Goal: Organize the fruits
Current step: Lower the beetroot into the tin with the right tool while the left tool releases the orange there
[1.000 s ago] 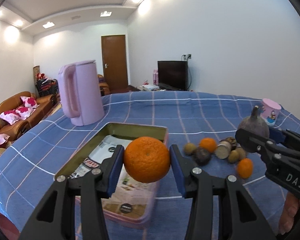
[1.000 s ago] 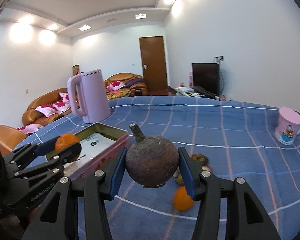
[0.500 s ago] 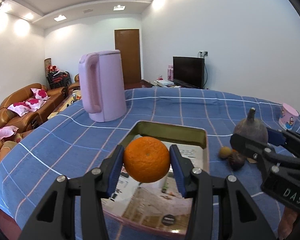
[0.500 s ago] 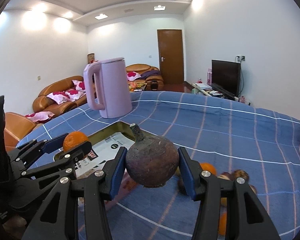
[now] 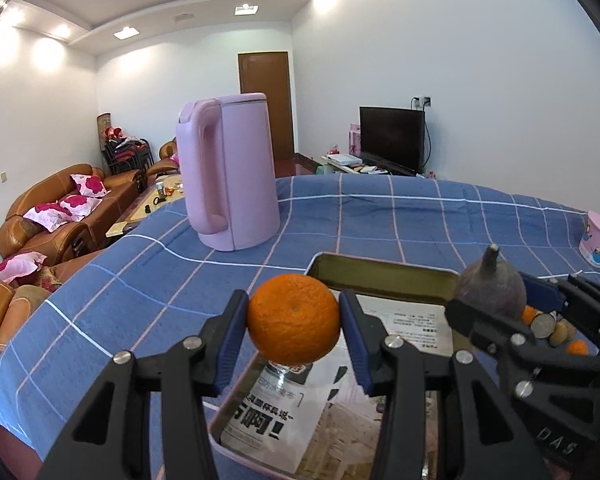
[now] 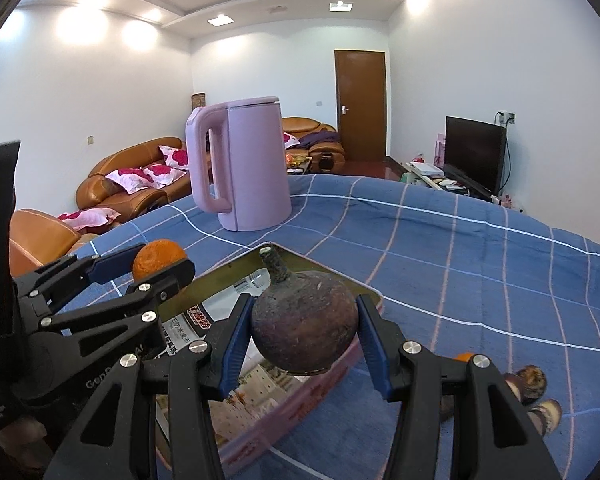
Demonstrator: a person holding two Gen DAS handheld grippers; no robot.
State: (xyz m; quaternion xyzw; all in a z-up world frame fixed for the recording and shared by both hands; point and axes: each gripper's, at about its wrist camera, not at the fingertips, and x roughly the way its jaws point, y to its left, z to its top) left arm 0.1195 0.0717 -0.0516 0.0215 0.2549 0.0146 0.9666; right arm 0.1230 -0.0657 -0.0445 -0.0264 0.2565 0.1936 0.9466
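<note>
Partly, gripper (image 6: 305,334) hides loose fruits (image 6: 534,378)

Orange (image 5: 293,319), round, dimpled skin, clamped between blue pads, held above near left corner of tin tray (image 5: 384,273). Dark purple-brown round fruit with stub stem (image 6: 305,329), stem upward, clamped likewise, above tray's right edge. Tray open, shallow, printed paper inside. Small loose fruits (image 5: 556,330) lie clustered beside tray's right side on blue cloth.
</note>
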